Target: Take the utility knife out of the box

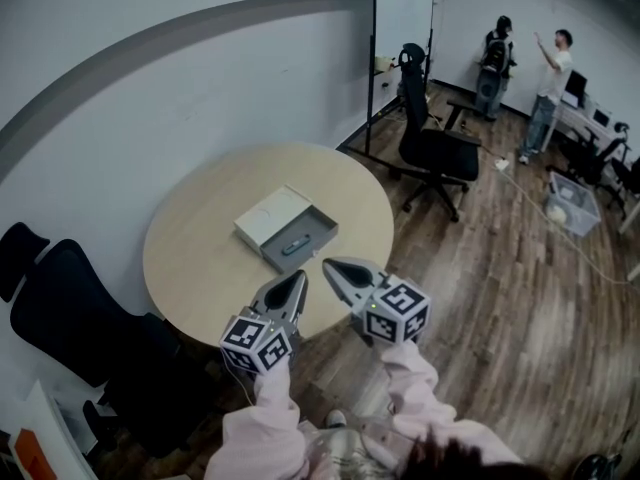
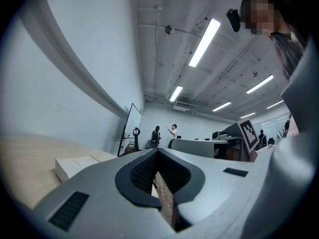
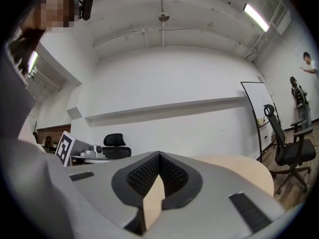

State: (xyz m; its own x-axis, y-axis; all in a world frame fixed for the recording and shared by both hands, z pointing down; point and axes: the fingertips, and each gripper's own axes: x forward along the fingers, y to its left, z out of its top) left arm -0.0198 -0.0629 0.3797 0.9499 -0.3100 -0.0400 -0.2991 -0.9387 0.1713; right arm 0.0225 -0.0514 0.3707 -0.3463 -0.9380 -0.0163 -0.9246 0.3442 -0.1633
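- L gripper [image 1: 297,278] & R gripper [image 1: 330,265]: side by side over the near edge of the table [image 1: 190,268], fingers together on both, nothing btwn.
- Utility knife [image 1: 294,247]: lying in the open tray of the box [image 1: 268,217], mid-table, near the fingers but apart from them.

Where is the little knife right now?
In the head view, the utility knife lies inside the open box near the middle of the round table, just ahead of the left gripper.
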